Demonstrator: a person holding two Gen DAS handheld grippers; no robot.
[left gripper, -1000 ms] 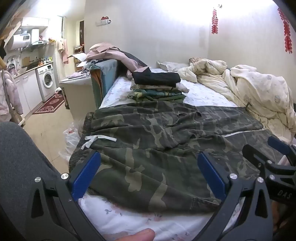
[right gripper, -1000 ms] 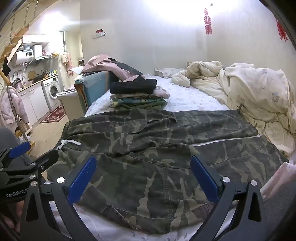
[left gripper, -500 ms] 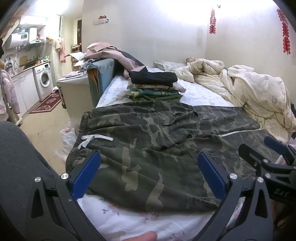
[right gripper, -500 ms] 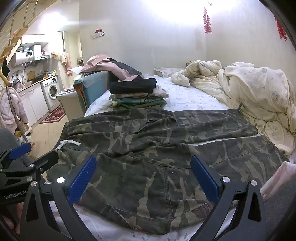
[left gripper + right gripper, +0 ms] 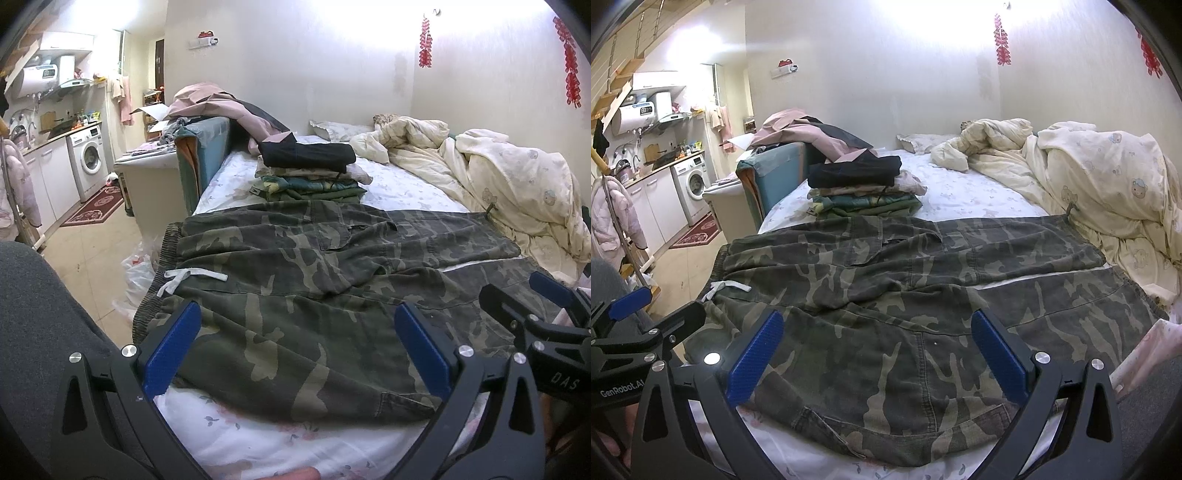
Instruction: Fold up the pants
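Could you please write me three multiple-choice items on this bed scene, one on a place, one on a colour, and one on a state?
1. Where does the stack of folded clothes lie?
A. On the bed, beyond the camouflage pants
B. On the floor by the washing machine
C. On top of the cream duvet

2. What colour is the drawstring at the waistband of the camouflage pants?
A. Red
B. White
C. Black

3. In what state is the left gripper?
A. Shut on a trouser leg
B. Shut on the drawstring
C. Open, holding nothing

Answers:
1. A: the stack sits on the floral sheet just behind the pants.
2. B: the knotted cord shows white against the green cloth.
3. C: its blue pads stand wide apart above the spread pants.
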